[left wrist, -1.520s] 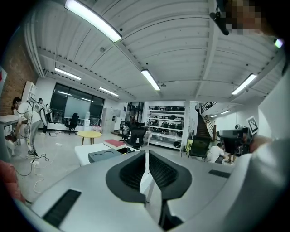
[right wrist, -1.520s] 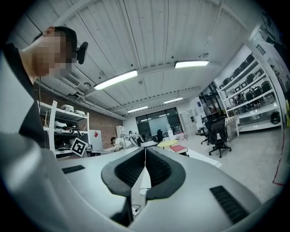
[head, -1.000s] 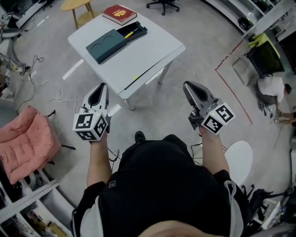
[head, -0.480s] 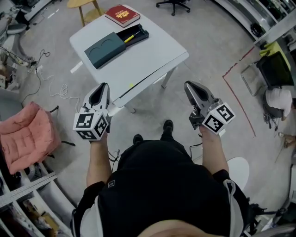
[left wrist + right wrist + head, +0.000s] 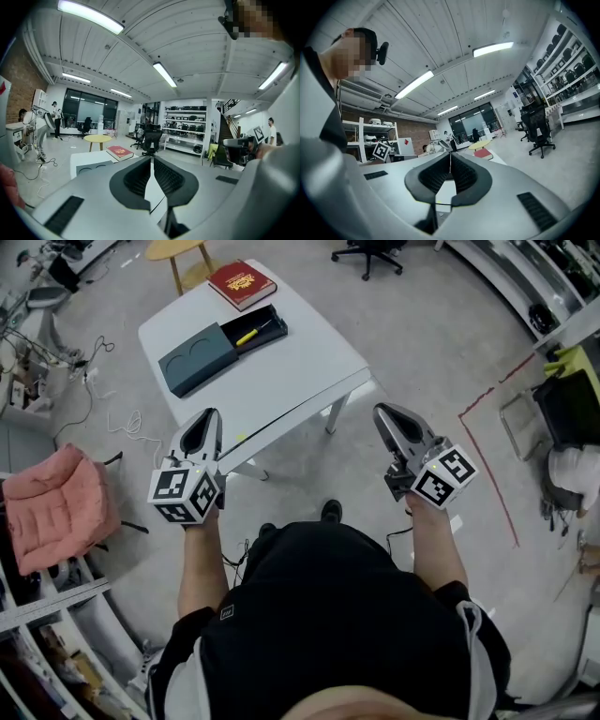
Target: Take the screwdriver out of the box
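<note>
Table (image 5: 300, 362): white, ahead of the person. Its near edge runs from the corner by the L gripper (image 5: 210, 416) off right to a leg (image 5: 335, 414). Right of table is wide bare floor (image 5: 422, 343), out to a red tape line (image 5: 487, 460). Left side is tighter: cables (image 5: 108, 427) on the floor & a pink padded chair (image 5: 52, 512). Far side has a yellow stool (image 5: 178, 249) & an office chair (image 5: 370, 251).

Box (image 5: 202, 354): dark teal, on far-left part of table. Lid section w/ two round recesses sits at its left, open tray at its right end. Screwdriver (image 5: 247, 335), yellow handle, lies in that tray. Red book (image 5: 242, 284) is just beyond the box, at the far corner.

L gripper: jaws clenched tip to tip, nothing btwn. In head view it overlaps the table's near edge, w/ the box well ahead and the screwdriver ahead & slightly right.

R gripper (image 5: 382, 412): jaws pressed together, empty, over bare floor right of the table. It's well apart from the box, w/ the screwdriver far & to its left.
</note>
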### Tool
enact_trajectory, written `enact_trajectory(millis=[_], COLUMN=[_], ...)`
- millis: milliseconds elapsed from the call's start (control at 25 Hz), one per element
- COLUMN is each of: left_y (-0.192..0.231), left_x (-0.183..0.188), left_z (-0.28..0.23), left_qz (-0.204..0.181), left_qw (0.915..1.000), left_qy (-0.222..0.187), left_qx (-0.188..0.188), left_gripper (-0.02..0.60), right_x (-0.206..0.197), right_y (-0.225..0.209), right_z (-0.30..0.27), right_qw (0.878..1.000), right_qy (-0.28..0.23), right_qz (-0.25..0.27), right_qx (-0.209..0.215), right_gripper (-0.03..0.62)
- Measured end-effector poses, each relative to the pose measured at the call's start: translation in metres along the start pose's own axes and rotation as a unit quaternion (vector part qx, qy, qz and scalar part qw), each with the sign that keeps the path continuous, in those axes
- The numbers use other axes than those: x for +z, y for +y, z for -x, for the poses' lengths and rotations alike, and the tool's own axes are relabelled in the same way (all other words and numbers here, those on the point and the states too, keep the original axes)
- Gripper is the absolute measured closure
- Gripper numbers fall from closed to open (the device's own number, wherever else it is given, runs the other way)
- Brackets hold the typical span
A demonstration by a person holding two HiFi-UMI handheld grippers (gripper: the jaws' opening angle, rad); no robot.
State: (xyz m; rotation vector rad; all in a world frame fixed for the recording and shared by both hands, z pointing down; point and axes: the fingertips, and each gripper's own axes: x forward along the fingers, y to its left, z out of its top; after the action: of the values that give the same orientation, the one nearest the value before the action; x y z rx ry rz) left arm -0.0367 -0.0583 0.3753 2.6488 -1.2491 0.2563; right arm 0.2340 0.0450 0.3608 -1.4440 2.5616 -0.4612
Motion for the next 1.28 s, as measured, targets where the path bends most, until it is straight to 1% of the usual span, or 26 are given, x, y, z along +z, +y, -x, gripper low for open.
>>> enact_trajectory(millis=[240, 360, 560, 680, 800, 960, 1080, 1160, 1280], left_y=[-0.031, -0.039, -0.036, -0.023, -0.004, 0.019, 0.043, 0.058, 0.078], left_x=[0.008, 0.004, 0.002, -0.001, 0.003, 0.016, 0.022, 0.025, 0.028], left_z=[-0.039, -0.039, -0.044, -0.054, -0.07, -0.091, -0.106, -0.116, -0.131], left_qz=[0.004, 0.002, 0.003, 0.004, 0.007, 0.013, 0.026, 0.034, 0.041], left_qw=[0.9997, 0.9997, 0.9992, 0.9989, 0.9989, 0.9989, 0.9981, 0.9974, 0.9971], left_qy=[0.005, 0.014, 0.025, 0.026, 0.018, -0.002, -0.011, -0.015, -0.016], left_qx=[0.022, 0.022, 0.031, 0.038, 0.043, 0.045, 0.055, 0.062, 0.062], left_gripper=[0.546, 0.546, 0.546, 0.546, 0.546, 0.546, 0.546, 0.546, 0.546], right_x=[0.017, 0.015, 0.01, 0.004, 0.006, 0.019, 0.032, 0.036, 0.04], right_y=[-0.05, -0.055, -0.065, -0.069, -0.074, -0.088, -0.1, -0.104, -0.108], right_z=[0.006, 0.008, -0.006, -0.026, -0.049, -0.081, -0.113, -0.136, -0.171], right_qw=[0.999, 0.999, 0.998, 0.998, 0.997, 0.997, 0.996, 0.995, 0.993], right_qy=[0.011, 0.011, 0.016, 0.026, 0.035, 0.043, 0.047, 0.055, 0.066], right_qz=[-0.004, -0.009, -0.024, -0.023, -0.015, 0.001, 0.011, 0.016, 0.022], right_qx=[0.033, 0.039, 0.051, 0.061, 0.069, 0.07, 0.076, 0.083, 0.091], right_gripper=[0.563, 0.563, 0.563, 0.563, 0.563, 0.563, 0.563, 0.563, 0.563])
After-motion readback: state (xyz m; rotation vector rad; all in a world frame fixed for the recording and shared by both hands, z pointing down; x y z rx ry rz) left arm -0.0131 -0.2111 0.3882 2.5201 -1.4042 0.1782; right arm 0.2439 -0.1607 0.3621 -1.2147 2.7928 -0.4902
